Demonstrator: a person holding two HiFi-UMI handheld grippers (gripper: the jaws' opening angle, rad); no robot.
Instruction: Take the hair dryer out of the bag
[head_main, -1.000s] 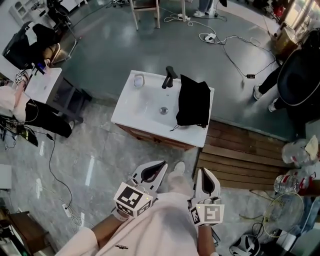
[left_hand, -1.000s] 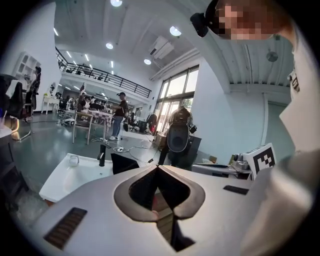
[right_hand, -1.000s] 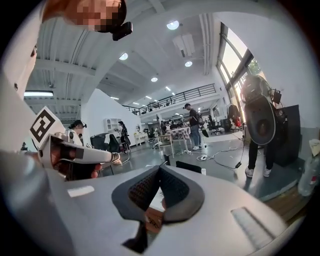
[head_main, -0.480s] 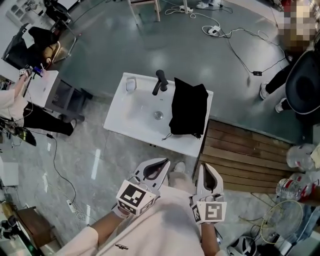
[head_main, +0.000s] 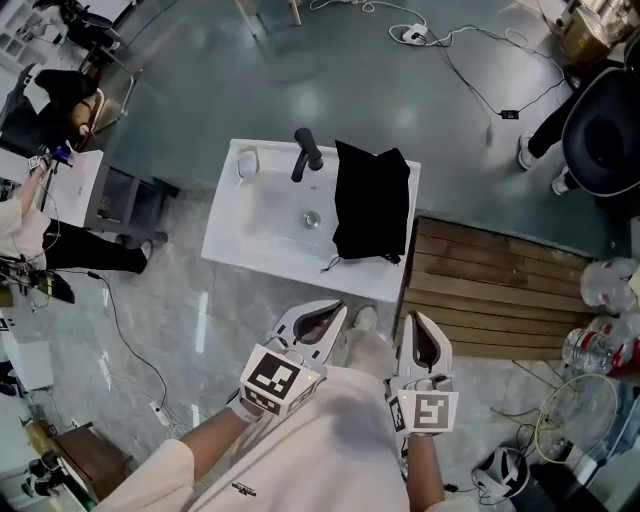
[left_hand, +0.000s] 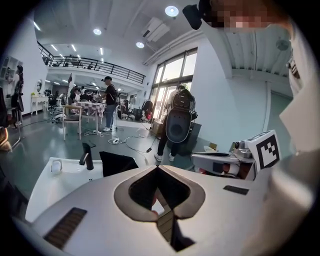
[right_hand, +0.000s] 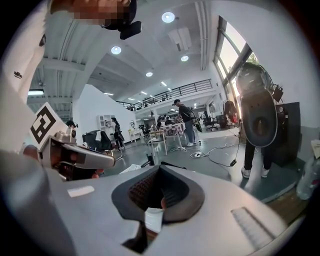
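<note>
No words, numbers or brand names can be read anywhere here. The closest thing to a sign is the black-and-white square code: one shows on the marker cube (head_main: 272, 380) of the left tool (head_main: 337, 307), another on the second marker cube (head_main: 427, 412) of the right tool (head_main: 419, 316). Both are blocky patterns, not letters. There is also a small dark mark (head_main: 243, 490) low on the person's pale shirt (head_main: 330, 440), too tiny to make out.
</note>
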